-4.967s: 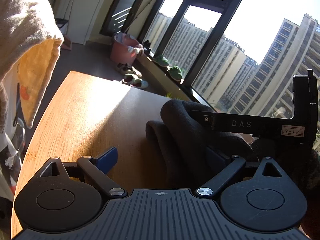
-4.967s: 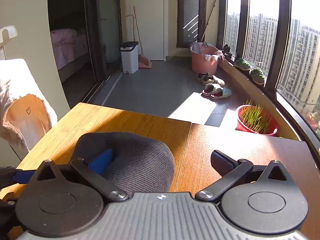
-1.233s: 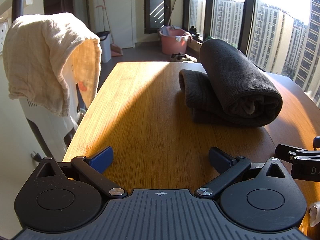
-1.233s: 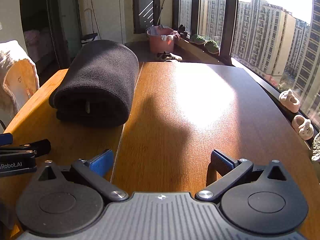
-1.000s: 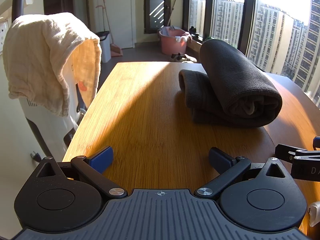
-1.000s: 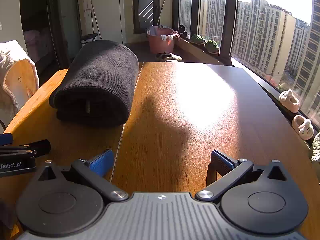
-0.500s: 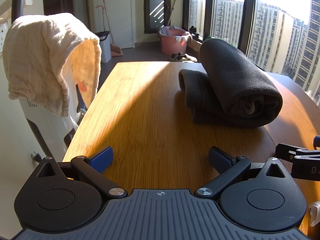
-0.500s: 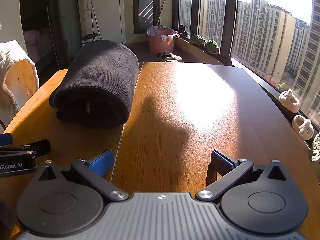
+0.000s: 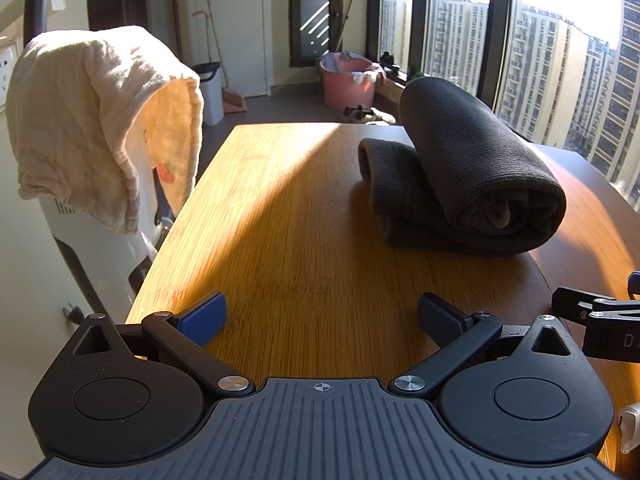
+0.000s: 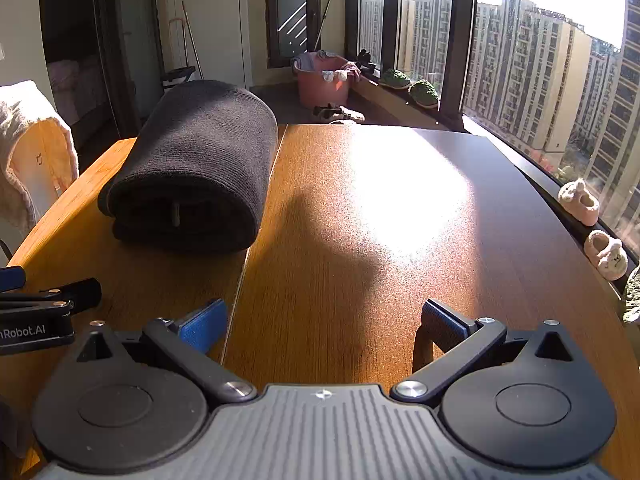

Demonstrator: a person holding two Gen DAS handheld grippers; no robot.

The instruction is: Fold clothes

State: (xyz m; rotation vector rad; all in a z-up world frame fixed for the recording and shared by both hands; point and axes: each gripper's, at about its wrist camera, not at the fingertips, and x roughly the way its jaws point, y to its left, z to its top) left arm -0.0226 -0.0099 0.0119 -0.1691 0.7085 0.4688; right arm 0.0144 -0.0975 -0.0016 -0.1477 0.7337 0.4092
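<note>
One dark folded garment [image 9: 472, 172] lies on the wooden table [image 9: 280, 216], right of centre in the left wrist view and upper left in the right wrist view [image 10: 196, 164]. Two grippers sit low in their frames: the left gripper [image 9: 320, 316] and the right gripper [image 10: 324, 320], both with fingers spread wide, holding nothing, well apart from the garment with bare tabletop between. One cream towel [image 9: 100, 120] drapes over a white appliance at left. One pink basin [image 10: 322, 80] stands by the windows; two small slippers [image 10: 592, 220] rest on the sill at right.
</note>
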